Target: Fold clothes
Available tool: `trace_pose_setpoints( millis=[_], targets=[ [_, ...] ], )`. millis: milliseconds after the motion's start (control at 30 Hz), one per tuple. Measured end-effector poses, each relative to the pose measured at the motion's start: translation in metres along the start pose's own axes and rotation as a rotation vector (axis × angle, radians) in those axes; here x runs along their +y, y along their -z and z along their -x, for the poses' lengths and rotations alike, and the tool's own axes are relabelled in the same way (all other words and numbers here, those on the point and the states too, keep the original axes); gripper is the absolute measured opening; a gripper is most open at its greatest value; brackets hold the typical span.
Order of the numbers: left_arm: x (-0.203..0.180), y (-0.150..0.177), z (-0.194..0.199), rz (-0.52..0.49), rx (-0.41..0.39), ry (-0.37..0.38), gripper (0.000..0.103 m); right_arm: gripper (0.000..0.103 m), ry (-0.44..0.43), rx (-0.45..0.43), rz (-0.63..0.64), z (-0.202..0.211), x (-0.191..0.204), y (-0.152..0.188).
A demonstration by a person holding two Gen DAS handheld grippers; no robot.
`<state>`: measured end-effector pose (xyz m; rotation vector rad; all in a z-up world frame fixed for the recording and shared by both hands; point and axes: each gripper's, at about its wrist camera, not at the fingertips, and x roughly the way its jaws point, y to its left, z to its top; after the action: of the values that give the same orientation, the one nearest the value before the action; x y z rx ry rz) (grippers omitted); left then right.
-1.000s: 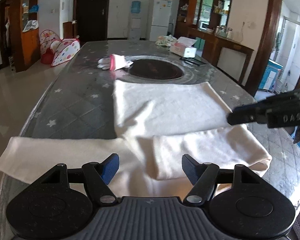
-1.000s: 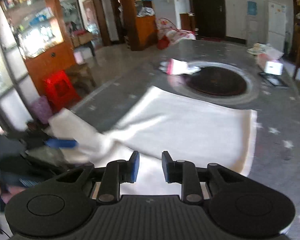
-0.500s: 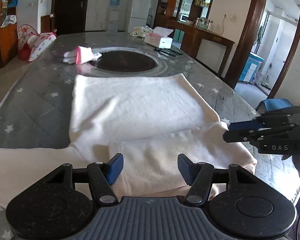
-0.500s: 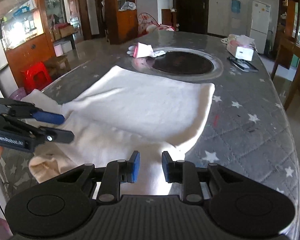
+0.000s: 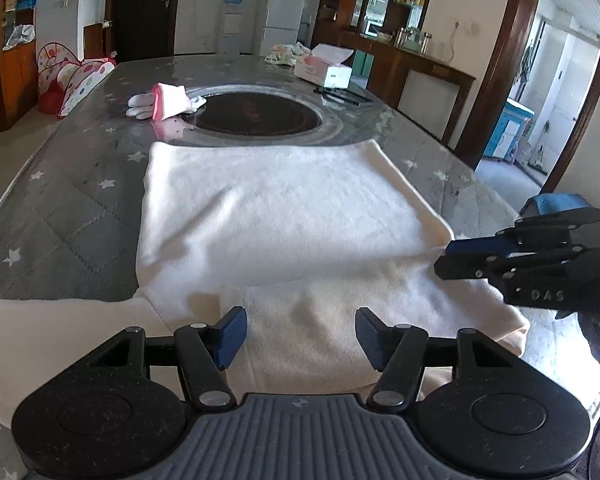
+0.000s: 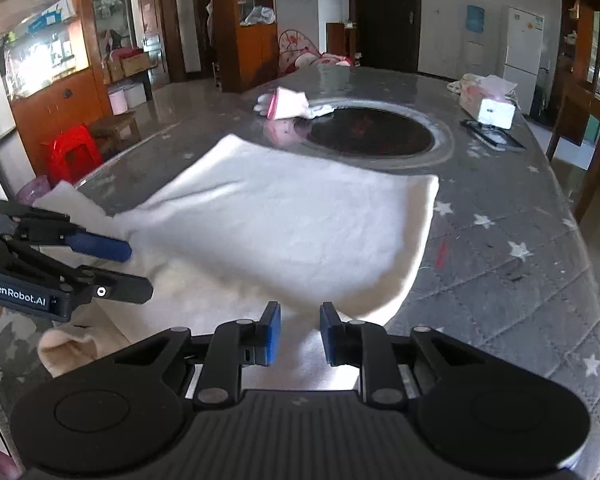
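A cream-white garment lies flat on the star-patterned table. One sleeve stretches out to the left, and the other sleeve is folded across the near hem. My left gripper hovers wide open over that folded sleeve and holds nothing. My right gripper sits at the garment's right edge, fingers a narrow gap apart. In the right wrist view the right gripper is above the cloth with nothing between its pads, and the left gripper is at the left.
Pink-and-white gloves lie beside a round dark inset past the garment. A tissue box and a flat dark item sit at the far right. The table's edge curves close on the right. A red stool stands on the floor.
The right wrist view has swung from the left side to look straight along the table. Both grippers shifted slightly at the near hem. The garment and both finger gaps look unchanged.
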<state>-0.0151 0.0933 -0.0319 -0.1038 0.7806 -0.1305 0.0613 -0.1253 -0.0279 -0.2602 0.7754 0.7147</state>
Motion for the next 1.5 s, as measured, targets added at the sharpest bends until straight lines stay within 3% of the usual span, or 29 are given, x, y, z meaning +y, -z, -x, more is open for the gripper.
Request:
trace_pose_setpoints(
  millis=[300, 400, 500, 933, 1067, 1400, 1500],
  targets=[
    [0.007, -0.001, 0.017, 0.014, -0.029, -0.040, 0.066, 0.025, -0.038, -0.012, 0.031, 0.012, 0.020, 0.001],
    [0.020, 0.002, 0.032, 0.049, -0.052, -0.076, 0.068, 0.031, -0.056, 0.000, 0.058, 0.010, 0.030, 0.005],
    [0.039, 0.008, 0.046, 0.092, -0.071, -0.145, 0.068, 0.033, -0.052, 0.032, 0.080, 0.002, 0.037, 0.012],
    [0.140, 0.044, 0.085, 0.328, -0.139, -0.496, 0.069, 0.040, -0.068, 0.015, 0.090, 0.012, 0.045, 0.011],
    [0.171, 0.048, 0.090, 0.429, -0.154, -0.567, 0.069, 0.043, -0.076, 0.014, 0.098, 0.013, 0.049, 0.009],
    [0.209, 0.057, 0.081, 0.537, -0.137, -0.510, 0.066, 0.045, -0.082, 0.016, 0.115, 0.015, 0.054, 0.007],
    [0.210, 0.056, 0.082, 0.533, -0.153, -0.522, 0.057, 0.047, -0.079, 0.014, 0.117, 0.016, 0.055, 0.007]
  ],
)
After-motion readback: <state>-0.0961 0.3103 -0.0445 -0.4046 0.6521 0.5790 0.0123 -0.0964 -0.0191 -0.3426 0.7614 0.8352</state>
